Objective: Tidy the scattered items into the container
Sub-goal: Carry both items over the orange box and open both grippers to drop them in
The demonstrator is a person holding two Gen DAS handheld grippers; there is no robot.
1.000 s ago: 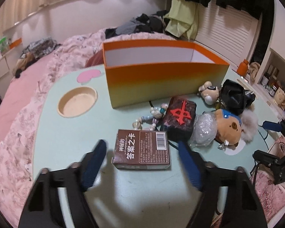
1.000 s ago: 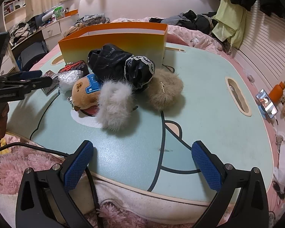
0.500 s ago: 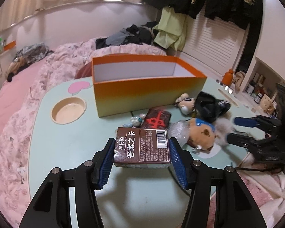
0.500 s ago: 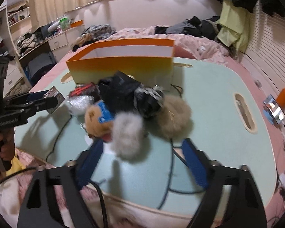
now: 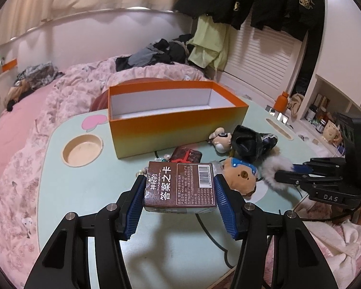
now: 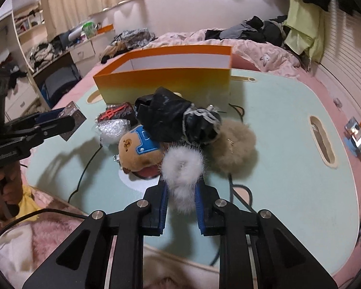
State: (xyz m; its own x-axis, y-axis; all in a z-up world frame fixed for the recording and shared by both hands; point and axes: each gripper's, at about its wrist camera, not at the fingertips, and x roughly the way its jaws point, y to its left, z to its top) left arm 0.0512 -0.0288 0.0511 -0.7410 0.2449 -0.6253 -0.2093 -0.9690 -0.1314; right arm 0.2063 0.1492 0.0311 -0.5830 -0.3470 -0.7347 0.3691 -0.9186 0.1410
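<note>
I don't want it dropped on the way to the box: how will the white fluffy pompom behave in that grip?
The white fluffy pompom is probably very light and soft: its fur bulges out past the pads of the right gripper, shut on it. It may squash and slip rather than break. It likely won't roll far if dropped.

Dim warm indoor light; soft shadows; strong fisheye bending, dark corners; slight blur.
</note>
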